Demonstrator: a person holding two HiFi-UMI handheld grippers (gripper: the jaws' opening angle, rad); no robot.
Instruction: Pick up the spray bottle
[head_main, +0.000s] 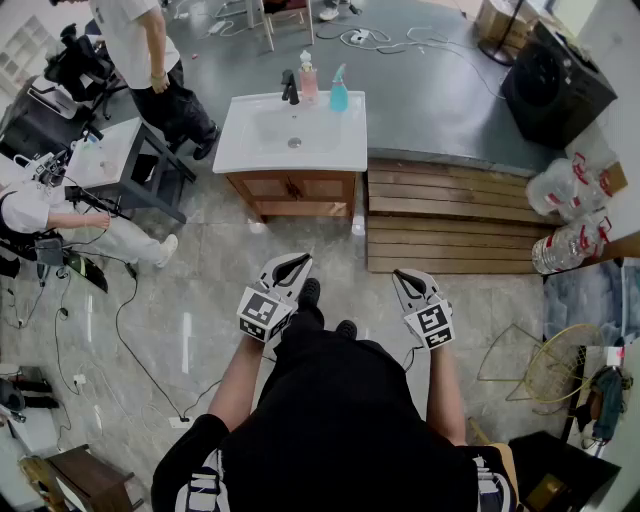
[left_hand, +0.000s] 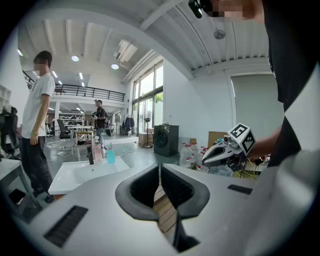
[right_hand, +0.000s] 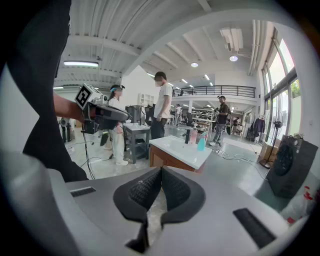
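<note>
Left hand-held gripper (left_hand: 160, 167): jaws were together, pads touching, with nothing between them. It was held in the air well short of the desk's front and pointed toward it, slightly downward.
Right hand-held gripper (right_hand: 161, 172): jaws were together and empty. It was held in the air just past the desk's right end and equally far from its front.
Desk (head_main: 340, 140): a white top with a sunk basin on a wooden cabinet. It stood on the floor ahead of the person.
Spray bottle (head_main: 339, 92): teal and upright, on the desk's rear edge behind the basin, toward the right corner. It was well apart from both grippers.
Pink bottle (head_main: 308, 80): upright on the desk's rear edge, just left of the spray bottle.
Tap (head_main: 290, 88): black, on the desk's rear edge, just left of the pink bottle.
Wooden platform (head_main: 450, 215): slatted and low, set against the desk's right side.
Bystander (head_main: 150, 55): a person in a white shirt stood near the desk's rear left corner.
</note>
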